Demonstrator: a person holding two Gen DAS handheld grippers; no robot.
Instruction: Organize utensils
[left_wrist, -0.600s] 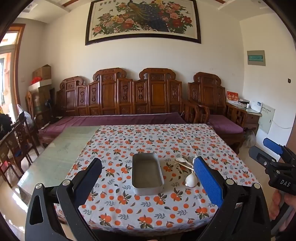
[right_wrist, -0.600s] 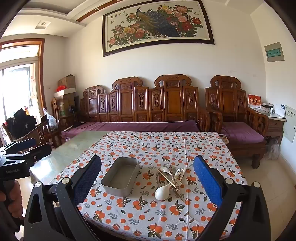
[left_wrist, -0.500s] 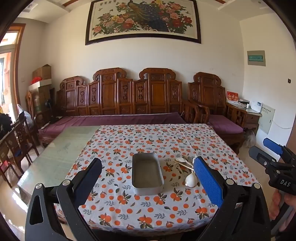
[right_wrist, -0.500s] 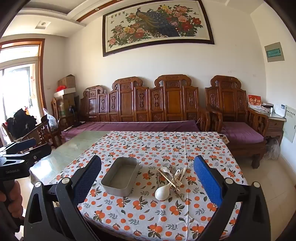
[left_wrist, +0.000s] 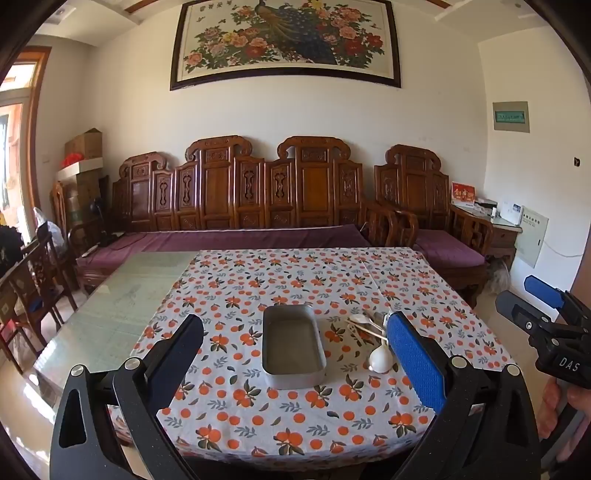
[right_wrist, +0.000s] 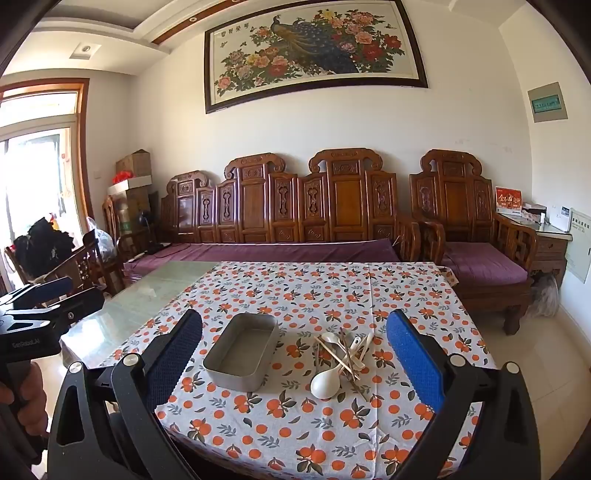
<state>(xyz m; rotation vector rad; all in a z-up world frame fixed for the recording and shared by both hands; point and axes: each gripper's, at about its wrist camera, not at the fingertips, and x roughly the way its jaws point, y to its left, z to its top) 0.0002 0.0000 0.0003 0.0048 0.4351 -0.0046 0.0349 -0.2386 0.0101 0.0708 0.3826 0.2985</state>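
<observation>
An empty grey metal tray (left_wrist: 293, 345) (right_wrist: 242, 350) sits on the orange-patterned tablecloth (left_wrist: 295, 288) (right_wrist: 332, 288). To its right lies a pile of utensils (left_wrist: 373, 332) (right_wrist: 341, 356): white spoons, wooden chopsticks and metal pieces, with a large white spoon (right_wrist: 325, 384) nearest me. My left gripper (left_wrist: 295, 360) is open and empty, held back from the table's near edge in front of the tray. My right gripper (right_wrist: 295, 356) is open and empty, also short of the table, facing tray and pile. Each gripper shows at the edge of the other's view.
The left part of the table is bare glass (left_wrist: 122, 295). A carved wooden sofa with purple cushions (left_wrist: 240, 236) stands behind the table. Wooden chairs (left_wrist: 33, 288) stand at the left, an armchair (right_wrist: 480, 258) at the right.
</observation>
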